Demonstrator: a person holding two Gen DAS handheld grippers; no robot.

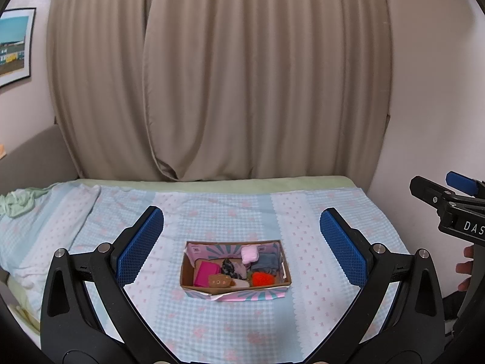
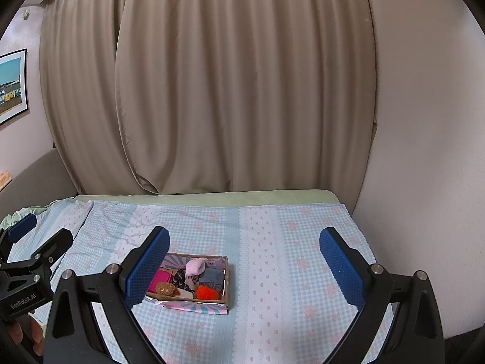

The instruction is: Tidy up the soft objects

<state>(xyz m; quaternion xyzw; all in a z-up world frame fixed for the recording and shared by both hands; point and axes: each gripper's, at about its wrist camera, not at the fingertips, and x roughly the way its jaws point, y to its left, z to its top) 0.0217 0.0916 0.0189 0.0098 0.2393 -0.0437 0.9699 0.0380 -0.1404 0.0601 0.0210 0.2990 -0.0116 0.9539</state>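
A small cardboard box (image 1: 235, 273) sits on a bed covered with a blue and pink checked sheet (image 1: 318, 227), roughly in the middle of the bed and well apart from both grippers. Inside the box lie several soft things packed close together: a pale pink pad (image 1: 250, 254) at the back, a folded grey-blue cloth (image 1: 268, 262) to its right, a bright orange fluffy ball (image 1: 262, 278) in the front right corner, a small brown teddy bear (image 1: 219, 280) at the front, a magenta pouch (image 1: 206, 273) on the left, and a dark patterned cloth (image 1: 229, 267) in the middle. The left gripper (image 1: 242, 247) hangs above the sheet with its jaws wide apart and nothing between them. The right gripper (image 2: 244, 265) is likewise spread wide and empty, the box showing just beside its left finger. Beige curtains (image 1: 242, 75) hang behind the bed.
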